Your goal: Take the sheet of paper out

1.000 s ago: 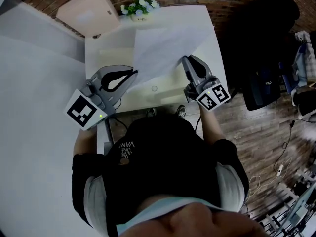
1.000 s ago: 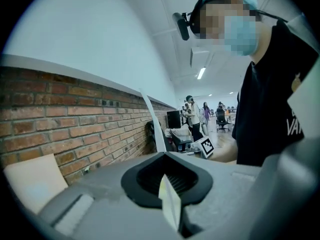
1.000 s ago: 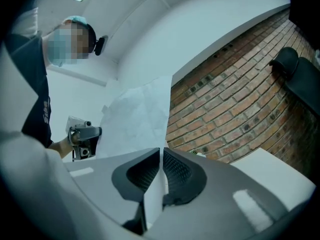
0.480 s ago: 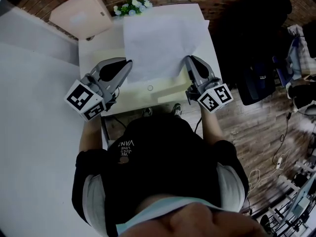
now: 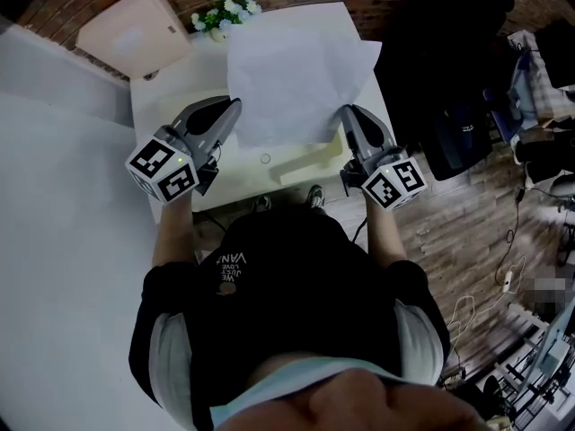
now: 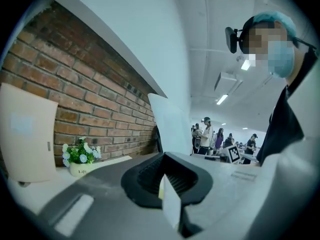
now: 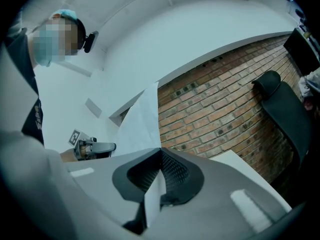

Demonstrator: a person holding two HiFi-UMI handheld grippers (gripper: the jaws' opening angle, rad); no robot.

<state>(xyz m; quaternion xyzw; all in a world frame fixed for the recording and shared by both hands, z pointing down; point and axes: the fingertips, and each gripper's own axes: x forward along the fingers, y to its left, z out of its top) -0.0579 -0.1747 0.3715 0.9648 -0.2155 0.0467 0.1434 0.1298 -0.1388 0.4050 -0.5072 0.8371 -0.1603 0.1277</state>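
Note:
A white sheet of paper hangs spread above the white table, held by its two lower corners. My left gripper is shut on the sheet's lower left corner. My right gripper is shut on the lower right corner. In the left gripper view, the sheet rises from between the closed jaws of the left gripper. The right gripper view shows the sheet running up and away from the right gripper, with an edge pinched in the jaws.
A pale yellow folder with a round button lies on the table under the sheet. At the back stand a pinkish box and a small pot of flowers. A dark chair stands to the right of the table.
The sheet has swung from a tilted lie to hang square between the grippers. The left gripper has rolled and moved in toward the sheet. The right gripper has shifted a little.

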